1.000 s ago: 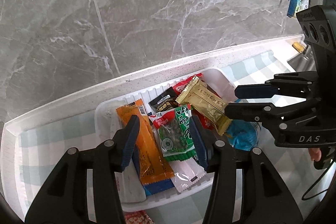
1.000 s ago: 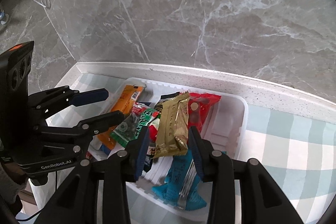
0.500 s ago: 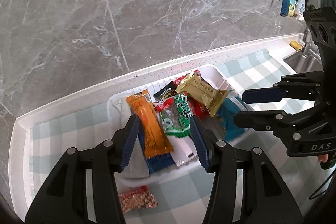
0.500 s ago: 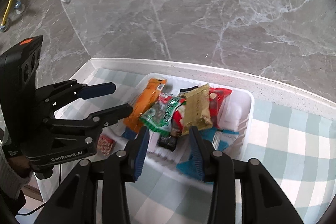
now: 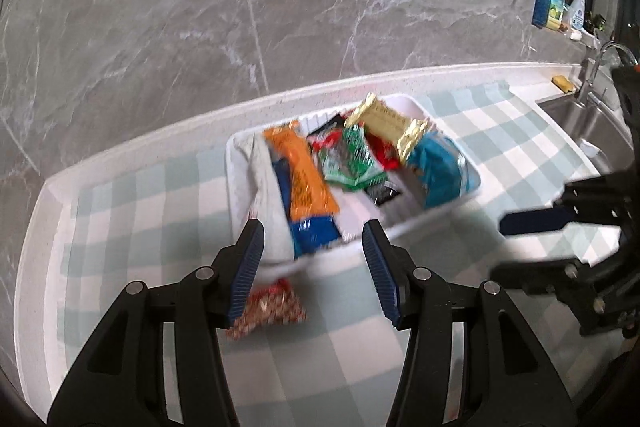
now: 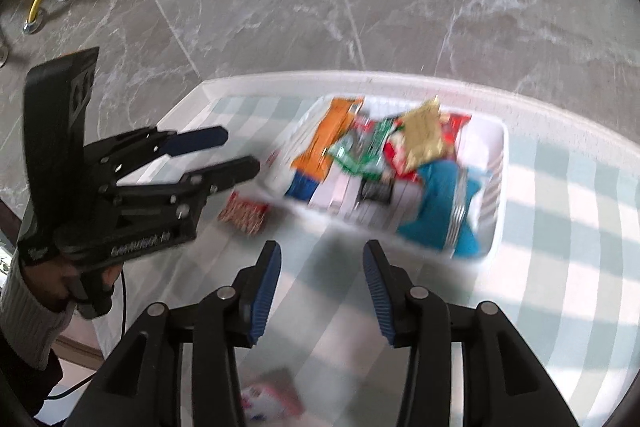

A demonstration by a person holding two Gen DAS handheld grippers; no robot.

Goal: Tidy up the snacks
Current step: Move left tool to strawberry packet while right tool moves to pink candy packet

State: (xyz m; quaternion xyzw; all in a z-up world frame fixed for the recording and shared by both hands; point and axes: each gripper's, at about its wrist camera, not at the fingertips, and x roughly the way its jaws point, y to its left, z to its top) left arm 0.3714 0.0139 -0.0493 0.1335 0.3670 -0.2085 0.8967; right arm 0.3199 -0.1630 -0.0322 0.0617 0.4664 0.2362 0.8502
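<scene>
The white tray [image 5: 404, 227] rests on the checked cloth [image 5: 140, 211] covering the surface, close to the raised back edge under the grey marble wall [image 5: 320, 7]. It holds a heap of snack packets. Along the tray's left side lies a pale packet [image 5: 266, 195]. Next to it, an orange packet [image 5: 306, 177] lies over a blue packet [image 5: 316, 237]. A green packet [image 5: 350, 163] occupies the middle, with a gold packet [image 5: 390, 125] resting partly on the heap toward the back. A teal packet [image 5: 438, 173] lies at the tray's right end. Red and black wrappers show between these; their type cannot be read because of blur.

One small red-patterned packet [image 5: 266, 307] lies on the cloth outside the tray, just beside its near left corner.

The left gripper [image 5: 314, 271] is held above the cloth in front of the tray. Its fingers [image 5: 248, 267] are spread wide and hold nothing. The right gripper [image 6: 320, 291] is likewise held in front of the tray, to the right of the left one, fingers [image 6: 378, 285] spread wide with nothing between them.

In the right wrist view, a blurred pink-and-white packet [image 6: 268, 397] lies on the cloth below the right gripper. A sink [image 5: 592, 123] with a tap [image 5: 600, 63] sits at the far right end of the surface.
</scene>
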